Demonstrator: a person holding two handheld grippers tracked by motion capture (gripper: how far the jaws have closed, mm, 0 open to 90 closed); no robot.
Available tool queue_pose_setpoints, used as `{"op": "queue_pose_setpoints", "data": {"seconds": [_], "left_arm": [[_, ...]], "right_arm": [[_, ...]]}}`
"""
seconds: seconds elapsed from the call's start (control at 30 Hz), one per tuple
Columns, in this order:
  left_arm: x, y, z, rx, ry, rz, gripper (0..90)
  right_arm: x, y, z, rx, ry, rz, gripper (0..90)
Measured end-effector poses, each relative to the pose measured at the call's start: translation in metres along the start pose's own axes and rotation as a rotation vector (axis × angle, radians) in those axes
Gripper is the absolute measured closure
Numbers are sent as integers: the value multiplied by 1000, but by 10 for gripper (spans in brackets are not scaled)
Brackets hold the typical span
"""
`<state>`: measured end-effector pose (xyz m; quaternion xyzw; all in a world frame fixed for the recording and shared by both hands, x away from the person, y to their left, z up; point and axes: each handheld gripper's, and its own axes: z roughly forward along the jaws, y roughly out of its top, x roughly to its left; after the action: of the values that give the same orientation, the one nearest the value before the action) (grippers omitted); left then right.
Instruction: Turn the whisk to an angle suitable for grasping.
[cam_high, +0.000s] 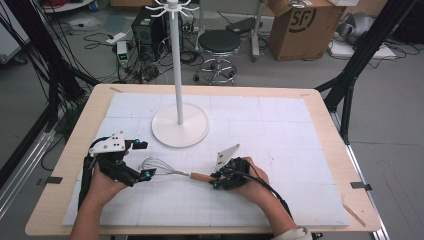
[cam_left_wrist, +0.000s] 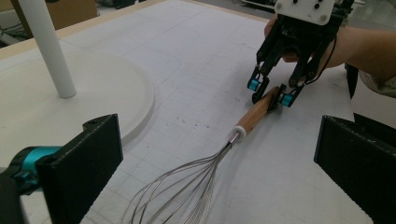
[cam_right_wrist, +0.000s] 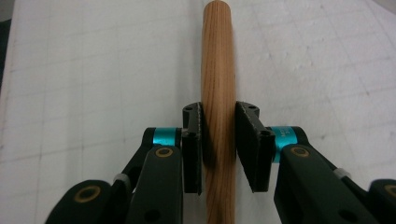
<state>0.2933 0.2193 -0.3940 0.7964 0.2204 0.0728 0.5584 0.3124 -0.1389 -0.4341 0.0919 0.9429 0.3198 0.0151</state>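
The whisk (cam_high: 172, 170) lay flat on the white gridded mat (cam_high: 280, 130) near the front middle of the table (cam_high: 330, 130), its wire loops pointing toward the person's left and its wooden handle (cam_high: 201, 176) toward the right. The right gripper (cam_high: 216, 181) was clamped on that handle: in the right gripper view the 2 black pads (cam_right_wrist: 192, 140) pressed against either side of the handle (cam_right_wrist: 218, 93), which ran straight up between them. In the left gripper view the same grip showed from farther off, the right gripper (cam_left_wrist: 270, 93) reaching down from the person's hand and pinching the end of the handle (cam_left_wrist: 254, 114), while the wire loops (cam_left_wrist: 187, 186) fanned out toward the camera.

The left gripper (cam_high: 142, 160) sat just to the left of the wire loops, its jaws spread wide and holding nothing. In its own view the 2 black jaws stood far apart at the lower corners, with the whisk's wires lying on the mat between and ahead of them, not touched.

Behind the whisk stood a white stand, its round base (cam_high: 180, 127) resting on the mat and its pole (cam_high: 176, 65) rising upright. The base lay near the wire loops but clear of them.
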Motion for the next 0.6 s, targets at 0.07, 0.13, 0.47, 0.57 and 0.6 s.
{"op": "queue_pose_setpoints", "data": {"seconds": [0.07,0.13,0.47,0.57,0.6], "left_arm": [[0,0,0,0,0,1,17],[0,0,0,0,0,0,17],[0,0,0,0,-2,0,17],[1,-1,0,1,-2,-2,17],[1,-1,0,1,-2,-2,17]], "right_arm": [[-1,3,3,0,1,2,723],[-3,6,5,-3,1,0,722],[-5,12,8,-17,-12,8,582],[-6,9,-4,-69,-25,24,490],[-5,7,-10,-89,-35,34,461]]}}
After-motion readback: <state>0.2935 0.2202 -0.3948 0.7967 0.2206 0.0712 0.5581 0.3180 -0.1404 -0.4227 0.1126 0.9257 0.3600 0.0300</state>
